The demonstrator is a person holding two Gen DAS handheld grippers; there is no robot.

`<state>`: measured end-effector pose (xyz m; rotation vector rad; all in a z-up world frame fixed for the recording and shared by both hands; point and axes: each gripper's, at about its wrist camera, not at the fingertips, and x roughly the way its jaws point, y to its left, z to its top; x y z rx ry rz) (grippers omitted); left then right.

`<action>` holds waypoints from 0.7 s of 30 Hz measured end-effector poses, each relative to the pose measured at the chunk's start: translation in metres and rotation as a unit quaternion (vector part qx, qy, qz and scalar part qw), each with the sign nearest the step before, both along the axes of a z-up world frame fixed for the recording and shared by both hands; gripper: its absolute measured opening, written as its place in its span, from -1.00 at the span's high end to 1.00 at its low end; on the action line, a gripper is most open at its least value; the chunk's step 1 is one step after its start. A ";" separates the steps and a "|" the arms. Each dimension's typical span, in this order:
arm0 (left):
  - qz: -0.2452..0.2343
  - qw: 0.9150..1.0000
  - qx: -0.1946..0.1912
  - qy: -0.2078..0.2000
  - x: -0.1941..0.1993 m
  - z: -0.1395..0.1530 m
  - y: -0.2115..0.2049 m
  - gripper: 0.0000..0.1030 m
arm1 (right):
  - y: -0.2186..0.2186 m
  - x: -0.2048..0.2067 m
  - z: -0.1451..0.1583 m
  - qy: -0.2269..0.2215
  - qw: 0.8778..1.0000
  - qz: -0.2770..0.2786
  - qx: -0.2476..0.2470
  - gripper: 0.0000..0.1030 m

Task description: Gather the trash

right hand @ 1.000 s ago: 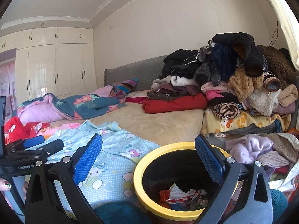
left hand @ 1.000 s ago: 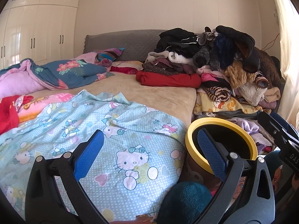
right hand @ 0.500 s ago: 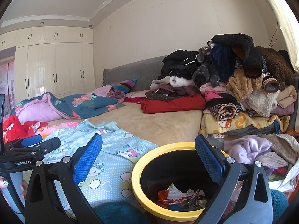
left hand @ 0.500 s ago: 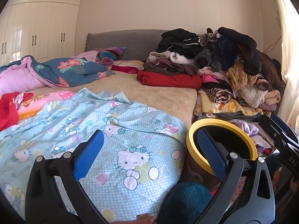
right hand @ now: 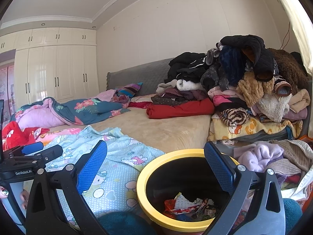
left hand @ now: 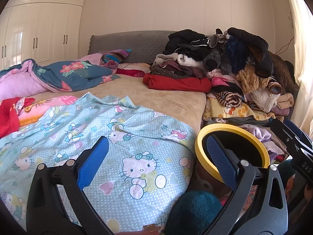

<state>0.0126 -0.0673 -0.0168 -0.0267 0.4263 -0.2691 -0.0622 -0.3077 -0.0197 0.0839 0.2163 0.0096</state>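
Clothes pile just behind yellow-rimmed bin

Both wrist cams sit low at bedside, facing the grey padded headboard. Left cam is over light-blue cartoon-print quilt; right cam is close above round yellow-rimmed black bin. Both views share bed, bin & clothes pile.

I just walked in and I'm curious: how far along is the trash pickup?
Wrappers already lie in the yellow-rimmed bin beside the bed. Nothing is in hand: the left gripper and right gripper are both open and empty. No loose trash shows on the bedding, so little seems left.
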 end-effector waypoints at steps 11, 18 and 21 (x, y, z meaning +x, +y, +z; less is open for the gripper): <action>-0.001 1.000 0.000 0.000 0.001 0.000 0.000 -0.79 | -0.002 0.000 0.000 0.000 1.000 -0.001 0.001 -0.88; 0.000 1.000 0.001 0.000 0.001 0.000 0.000 -0.79 | -0.002 0.000 0.000 0.000 1.000 -0.001 0.000 -0.88; 0.000 1.000 -0.001 0.001 0.000 -0.001 -0.001 -0.79 | -0.002 0.000 0.000 0.000 1.000 -0.001 0.000 -0.88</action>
